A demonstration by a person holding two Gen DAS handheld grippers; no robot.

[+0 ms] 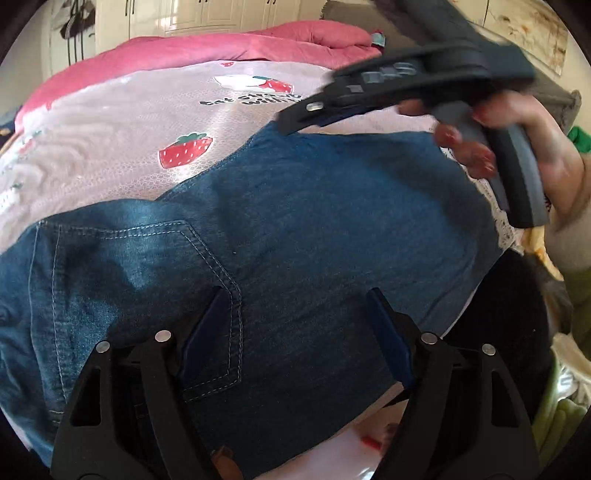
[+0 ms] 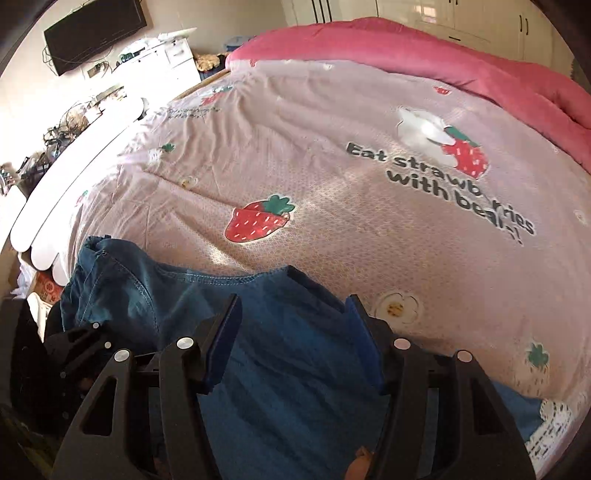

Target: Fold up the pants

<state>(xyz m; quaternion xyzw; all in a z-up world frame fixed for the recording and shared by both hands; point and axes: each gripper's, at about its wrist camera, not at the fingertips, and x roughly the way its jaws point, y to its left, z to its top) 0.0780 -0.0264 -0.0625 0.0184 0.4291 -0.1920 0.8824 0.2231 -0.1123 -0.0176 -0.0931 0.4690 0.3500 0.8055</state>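
Observation:
Blue jeans [image 1: 332, 203] lie flat on the pink strawberry bedsheet [image 1: 110, 122], a stitched back pocket [image 1: 147, 258] at the left. My left gripper [image 1: 297, 295] hovers open just over the denim beside the pocket's corner, nothing pinched between its pads. A hand [image 1: 517, 122] holds my right gripper [image 1: 295, 122] at the jeans' far edge. In the right wrist view the right gripper [image 2: 293, 299] stands open above the jeans [image 2: 147, 295], whose hemmed edge runs just past its tips. The cloth lies under the fingers, not clamped.
A folded pink quilt [image 2: 443, 62] lies along the far side of the bedsheet [image 2: 332, 177]. White wardrobes [image 1: 203, 14] stand behind it. A wall television [image 2: 96, 33] and a cluttered white desk [image 2: 155, 62] are off the bed's left. Green and yellow cloth [image 1: 565, 406] lies beside the bed.

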